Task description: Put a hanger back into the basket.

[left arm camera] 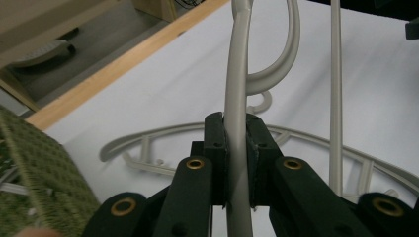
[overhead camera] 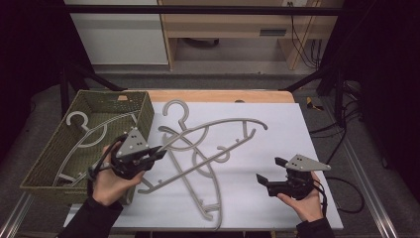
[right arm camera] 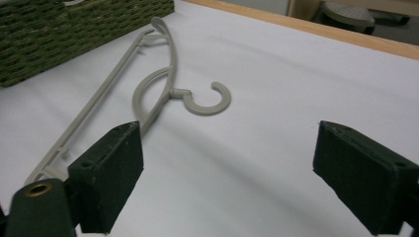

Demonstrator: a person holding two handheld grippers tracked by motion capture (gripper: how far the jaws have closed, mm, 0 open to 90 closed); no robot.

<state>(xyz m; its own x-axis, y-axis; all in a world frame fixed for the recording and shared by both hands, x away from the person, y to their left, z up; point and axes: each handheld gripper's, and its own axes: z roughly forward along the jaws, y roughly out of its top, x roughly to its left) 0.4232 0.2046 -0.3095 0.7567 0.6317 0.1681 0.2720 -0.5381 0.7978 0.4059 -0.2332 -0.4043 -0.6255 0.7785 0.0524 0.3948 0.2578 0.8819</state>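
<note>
My left gripper (overhead camera: 161, 151) (left arm camera: 236, 148) is shut on one arm of a grey plastic hanger (overhead camera: 233, 119) (left arm camera: 237, 74), close to that arm's left end. This hanger crosses over a second grey hanger (overhead camera: 214, 188) (left arm camera: 148, 136) (right arm camera: 148, 74) that lies flat on the white board (overhead camera: 277, 114), its hook turned to the right. My right gripper (overhead camera: 271, 169) (right arm camera: 232, 173) hovers over the board's right side. Its jaws stand wide open with nothing between them. A third grey hanger (overhead camera: 96, 138) lies inside the green woven basket (overhead camera: 143, 116).
The basket (left arm camera: 44, 187) (right arm camera: 74, 29) stands at the left edge of the board, just beside my left hand. A wooden table edge (overhead camera: 218, 95) runs behind the board. Bare white board lies between the hangers and my right gripper.
</note>
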